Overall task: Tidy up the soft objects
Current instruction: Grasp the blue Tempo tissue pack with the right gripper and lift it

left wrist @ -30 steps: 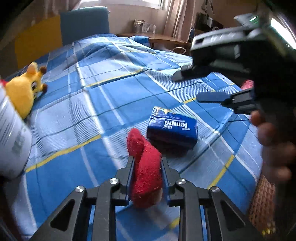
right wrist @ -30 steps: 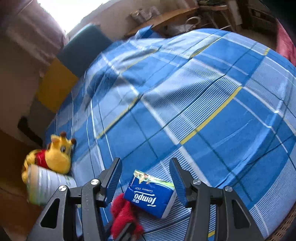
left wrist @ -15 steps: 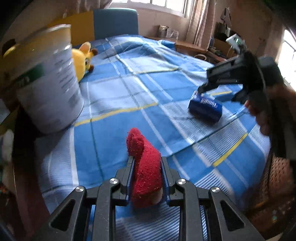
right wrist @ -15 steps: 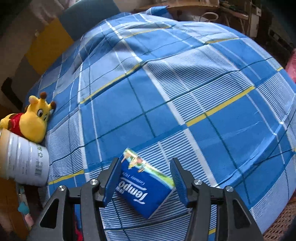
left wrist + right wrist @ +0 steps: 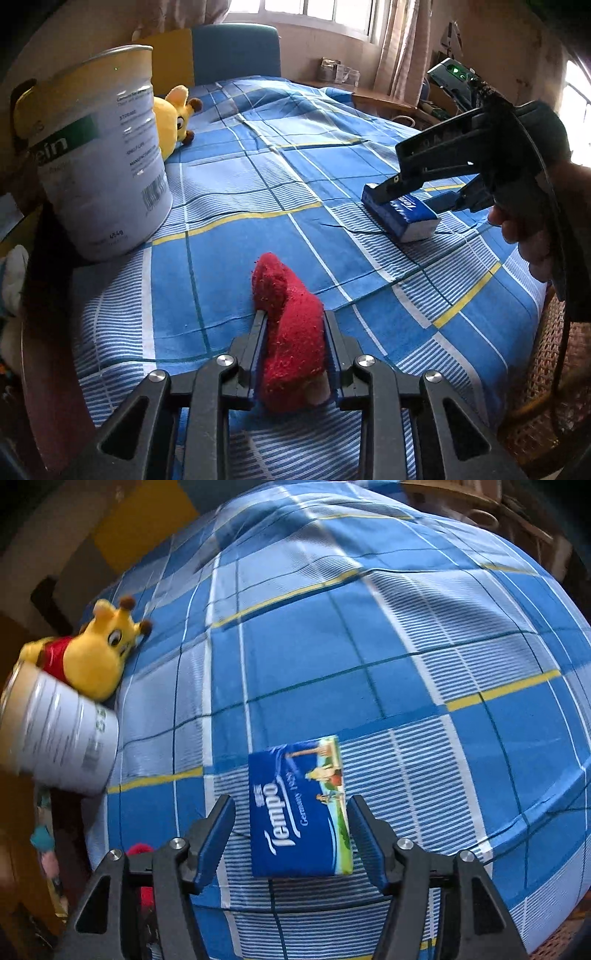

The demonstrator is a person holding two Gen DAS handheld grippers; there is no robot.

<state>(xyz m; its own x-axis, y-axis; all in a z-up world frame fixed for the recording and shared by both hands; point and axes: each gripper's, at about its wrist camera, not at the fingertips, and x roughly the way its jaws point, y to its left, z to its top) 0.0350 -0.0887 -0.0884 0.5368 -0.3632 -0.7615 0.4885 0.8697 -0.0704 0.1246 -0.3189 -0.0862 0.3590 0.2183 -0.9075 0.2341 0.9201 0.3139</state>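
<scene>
While the left gripper [image 5: 293, 334] clamps the red sock [image 5: 290, 332], the right gripper [image 5: 291, 834] widens astride the Tempo tissue pack [image 5: 299, 808]; closing off-centre, it might skid the pack toward 12 o'clock.

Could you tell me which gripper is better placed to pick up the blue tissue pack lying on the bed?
The right gripper, most likely: its opening jaws straddle the tissue pack, pads clear of both sides. The left gripper is clamped on the red sock, apart from the pack.

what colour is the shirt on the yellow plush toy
Red; the plush toy's shirt shows best in the right wrist view.
</scene>
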